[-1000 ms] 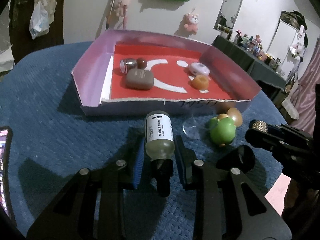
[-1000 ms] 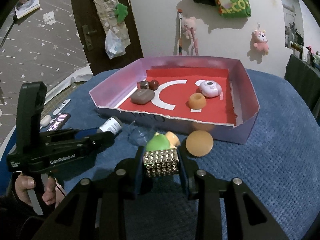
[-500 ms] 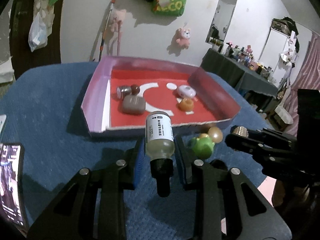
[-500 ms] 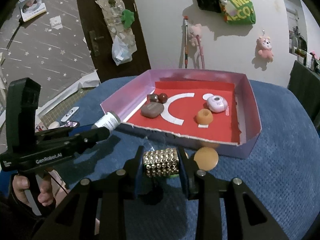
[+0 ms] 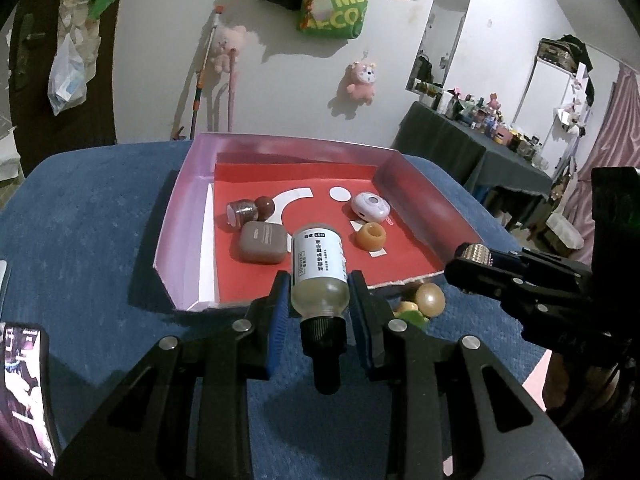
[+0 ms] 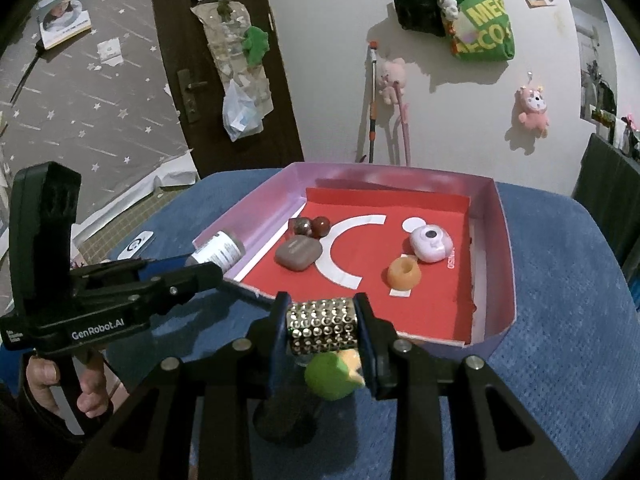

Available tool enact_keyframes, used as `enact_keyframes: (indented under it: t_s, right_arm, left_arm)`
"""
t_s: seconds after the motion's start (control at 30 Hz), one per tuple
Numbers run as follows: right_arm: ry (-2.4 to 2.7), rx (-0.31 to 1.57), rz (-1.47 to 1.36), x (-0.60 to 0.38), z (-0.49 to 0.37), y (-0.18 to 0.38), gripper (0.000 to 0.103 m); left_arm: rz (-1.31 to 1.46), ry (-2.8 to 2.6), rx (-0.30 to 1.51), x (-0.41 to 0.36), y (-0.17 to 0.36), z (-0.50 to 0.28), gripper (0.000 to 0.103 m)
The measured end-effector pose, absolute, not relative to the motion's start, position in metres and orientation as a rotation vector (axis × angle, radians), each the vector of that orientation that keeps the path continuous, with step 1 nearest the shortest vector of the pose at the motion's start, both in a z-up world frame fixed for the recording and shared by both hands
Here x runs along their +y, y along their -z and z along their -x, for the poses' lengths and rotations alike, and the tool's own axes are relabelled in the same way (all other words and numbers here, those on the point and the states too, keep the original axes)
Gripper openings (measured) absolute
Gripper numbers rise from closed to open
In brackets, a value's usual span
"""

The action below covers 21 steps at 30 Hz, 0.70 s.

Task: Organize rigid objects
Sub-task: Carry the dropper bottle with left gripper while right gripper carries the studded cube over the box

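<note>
Left wrist view: the left gripper (image 5: 319,296) has its jaws clamped on a dropper bottle (image 5: 319,270), held above the near wall of the pink tray (image 5: 182,216). Gripped round its smooth body, it could slip.

Right wrist view: the right gripper (image 6: 322,330) pinches a studded cube (image 6: 322,326) before the tray; release too early and it lands on the counter (image 6: 560,320). Inside lie 5 items.

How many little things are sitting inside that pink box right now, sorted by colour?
Brown or dark red: 3 (case, ball, shiny cylinder)
Orange: 1 (ring)
Pale pink: 1 (round gadget)
Total: 5
</note>
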State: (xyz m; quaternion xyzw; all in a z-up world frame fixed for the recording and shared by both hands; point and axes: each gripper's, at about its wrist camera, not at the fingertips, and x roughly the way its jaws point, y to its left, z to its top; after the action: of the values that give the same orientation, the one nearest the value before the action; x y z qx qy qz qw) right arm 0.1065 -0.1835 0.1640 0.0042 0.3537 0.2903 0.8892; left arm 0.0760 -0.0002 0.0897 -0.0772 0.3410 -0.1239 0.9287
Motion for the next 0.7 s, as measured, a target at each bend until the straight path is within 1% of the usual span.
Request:
enact_keyframes:
  t_s: [0.3, 0.7]
  right_arm:
    - [-0.606, 0.82, -0.053, -0.188, -0.146, -0.159, 0.034]
    - [-0.605, 0.978, -0.071, -0.179, -0.195, -0.128, 0.034]
  left_arm:
    - [0.167, 0.275, 0.772, 0.001, -0.081, -0.109, 0.027]
    - [0.191, 0.292, 0.894, 0.003, -0.051, -0.15, 0.027]
